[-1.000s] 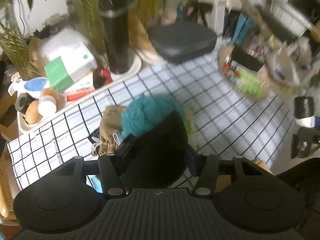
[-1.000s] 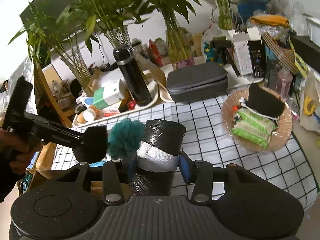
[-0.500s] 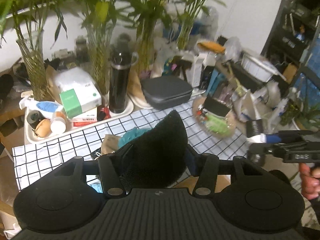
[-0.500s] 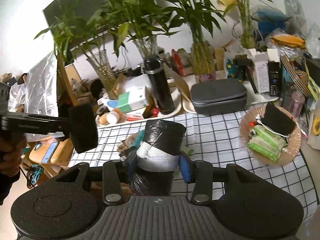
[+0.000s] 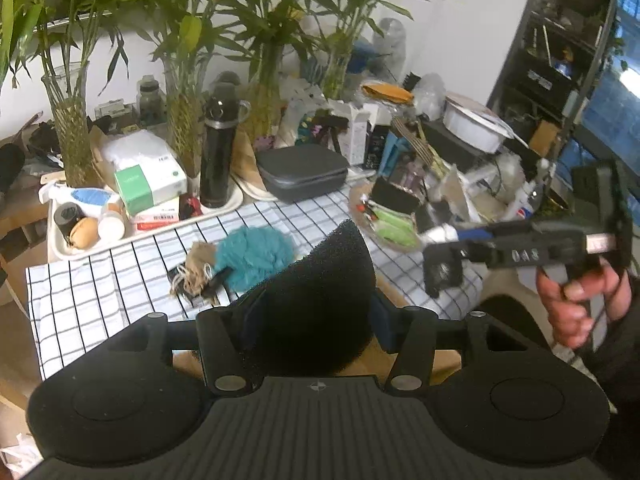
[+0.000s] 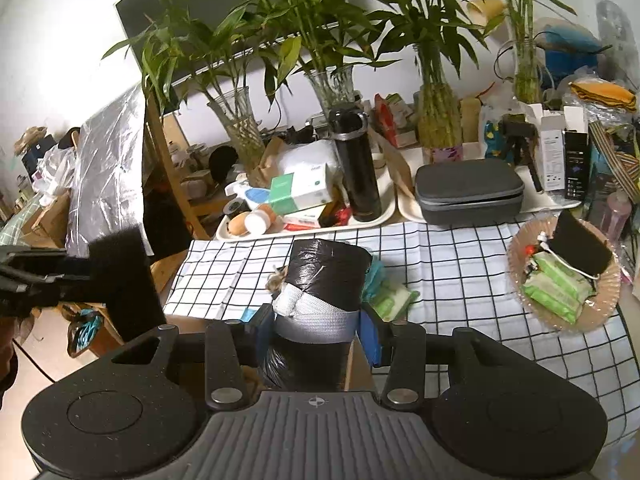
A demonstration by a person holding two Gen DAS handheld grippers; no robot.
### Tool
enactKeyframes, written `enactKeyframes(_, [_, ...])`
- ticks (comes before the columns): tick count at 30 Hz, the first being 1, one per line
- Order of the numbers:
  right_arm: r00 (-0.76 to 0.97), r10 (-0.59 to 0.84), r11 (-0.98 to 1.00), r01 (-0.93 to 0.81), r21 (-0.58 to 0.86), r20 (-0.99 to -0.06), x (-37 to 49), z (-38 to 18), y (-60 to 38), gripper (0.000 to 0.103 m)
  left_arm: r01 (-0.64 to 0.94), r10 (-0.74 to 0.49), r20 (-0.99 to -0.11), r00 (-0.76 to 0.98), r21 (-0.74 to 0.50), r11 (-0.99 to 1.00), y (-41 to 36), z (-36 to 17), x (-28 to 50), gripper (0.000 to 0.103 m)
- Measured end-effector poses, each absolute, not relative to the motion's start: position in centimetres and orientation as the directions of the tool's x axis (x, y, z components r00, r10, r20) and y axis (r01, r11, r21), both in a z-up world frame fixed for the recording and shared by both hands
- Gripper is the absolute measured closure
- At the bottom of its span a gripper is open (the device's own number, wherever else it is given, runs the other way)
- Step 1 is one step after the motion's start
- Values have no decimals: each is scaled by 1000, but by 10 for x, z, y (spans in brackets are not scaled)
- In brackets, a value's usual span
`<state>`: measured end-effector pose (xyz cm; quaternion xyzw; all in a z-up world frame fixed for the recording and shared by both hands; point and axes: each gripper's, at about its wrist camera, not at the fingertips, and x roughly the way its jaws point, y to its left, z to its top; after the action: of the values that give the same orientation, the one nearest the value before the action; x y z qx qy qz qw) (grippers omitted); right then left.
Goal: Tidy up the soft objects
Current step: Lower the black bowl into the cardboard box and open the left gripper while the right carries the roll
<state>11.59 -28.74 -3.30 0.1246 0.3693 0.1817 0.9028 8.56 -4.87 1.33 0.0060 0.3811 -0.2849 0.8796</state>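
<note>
My left gripper (image 5: 308,316) is shut on a black foam sponge (image 5: 320,292) and holds it above the near edge of the checked tablecloth (image 5: 120,280). The sponge also shows in the right wrist view (image 6: 120,280), off the table's left side. My right gripper (image 6: 316,324) is shut on a roll of black bin bags (image 6: 324,280) with a white band, above the cloth (image 6: 460,264). It shows at the right in the left wrist view (image 5: 444,264). A teal bath pouf (image 5: 252,256) and a small burlap pouch (image 5: 196,264) lie on the cloth.
A pink glass plate (image 6: 612,292) at the right holds green wipe packs (image 6: 556,288) and a black sponge (image 6: 580,248). White trays at the back hold a black flask (image 6: 356,164), boxes and a grey case (image 6: 468,192). Bamboo vases (image 6: 240,132) line the wall. A green pack (image 6: 392,296) lies on the cloth.
Both grippers have lifted and pulled back from the table with their loads. The left one has moved out to the left; the right one has drawn away toward the right.
</note>
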Motion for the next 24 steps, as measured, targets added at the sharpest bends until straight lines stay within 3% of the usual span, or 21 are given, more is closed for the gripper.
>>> enactKeyframes(11, [633, 438, 898, -271, 347, -639, 110, -33, -273, 55, 523, -460, -754, 469, -183, 833, -50, -22, 68, 43])
enactKeyframes(14, [626, 440, 897, -272, 349, -644, 111, -34, -271, 55, 521, -464, -774, 431, -207, 828, -54, -35, 65, 37])
enactKeyframes(16, [621, 438, 898, -269, 349, -650, 111, -36, -270, 55, 517, -466, -776, 425, -214, 829, -54, -40, 62, 23])
enactKeyframes(17, [618, 438, 898, -269, 348, -653, 111, -37, -270, 55, 515, -466, -773, 430, -215, 830, -54, -40, 61, 22])
enactKeyframes(24, [602, 440, 897, -269, 350, -666, 109, -42, -269, 55, 450, -448, -755, 479, -227, 863, -41, -47, 55, 21])
